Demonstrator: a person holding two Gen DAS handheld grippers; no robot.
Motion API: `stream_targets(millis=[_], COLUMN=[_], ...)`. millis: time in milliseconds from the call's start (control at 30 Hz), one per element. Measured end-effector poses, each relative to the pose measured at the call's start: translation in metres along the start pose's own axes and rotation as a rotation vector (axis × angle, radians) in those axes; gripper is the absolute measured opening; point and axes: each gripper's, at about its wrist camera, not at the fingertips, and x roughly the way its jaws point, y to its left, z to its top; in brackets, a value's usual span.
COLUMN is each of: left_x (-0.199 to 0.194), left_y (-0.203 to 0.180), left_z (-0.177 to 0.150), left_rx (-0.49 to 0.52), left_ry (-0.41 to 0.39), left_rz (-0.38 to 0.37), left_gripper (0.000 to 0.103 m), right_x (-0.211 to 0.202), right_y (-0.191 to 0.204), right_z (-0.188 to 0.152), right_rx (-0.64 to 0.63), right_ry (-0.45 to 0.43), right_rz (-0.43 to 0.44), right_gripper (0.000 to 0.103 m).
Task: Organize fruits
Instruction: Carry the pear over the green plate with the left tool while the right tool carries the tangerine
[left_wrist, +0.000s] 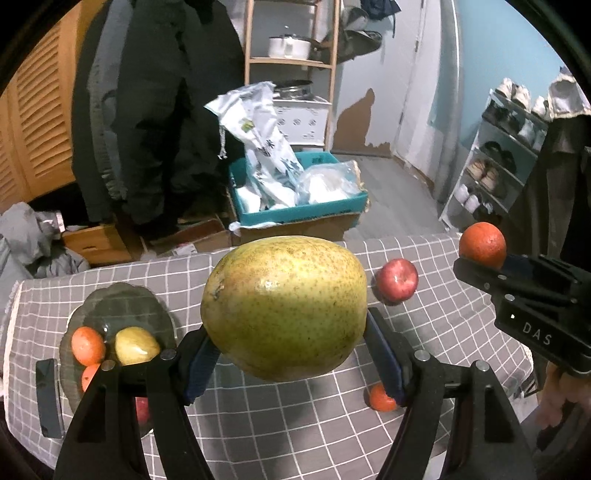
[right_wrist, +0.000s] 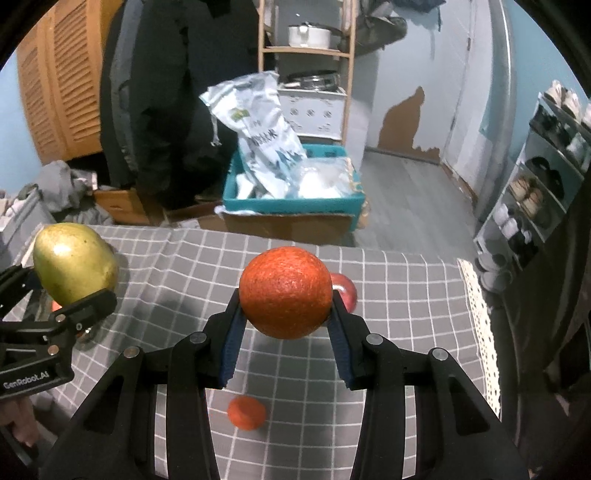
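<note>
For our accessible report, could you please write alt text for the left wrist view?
The left gripper holds a large green-yellow pear above a grey checked tablecloth. A glass plate at left holds fruit; a red apple lies beyond, and the right gripper holds an orange.

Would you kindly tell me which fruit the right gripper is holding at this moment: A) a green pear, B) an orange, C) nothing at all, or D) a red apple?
B: the right gripper has its blue pads pressed on both sides of an orange, lifted above the checked tablecloth.
</note>
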Motion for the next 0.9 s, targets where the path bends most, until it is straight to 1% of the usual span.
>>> stream_targets(millis=[267,500,900], left_x=[-0.019,-0.028,-0.036], left_y=[0.022,0.046,0.094], left_z=[0.005,0.006,-0.002], left_rx=[-0.036,-0.071,-0.138], left_ry=[-0.038,-0.058,-0.065], left_rz=[0.019,0.048,0.110], left_gripper=[0.076,0.076,0.076], right_x=[-0.007,-0.005,0.006], right_y=[0.028,0.054,0.103], right_z=[0.014,0.026,0.043], right_rx=[-0.038,-0.072,-0.131], right_ry=[-0.035,-0.047,-0.052], right_rz=[0.039,0.076,0.138], right_gripper=[0.042,0.042,0.042])
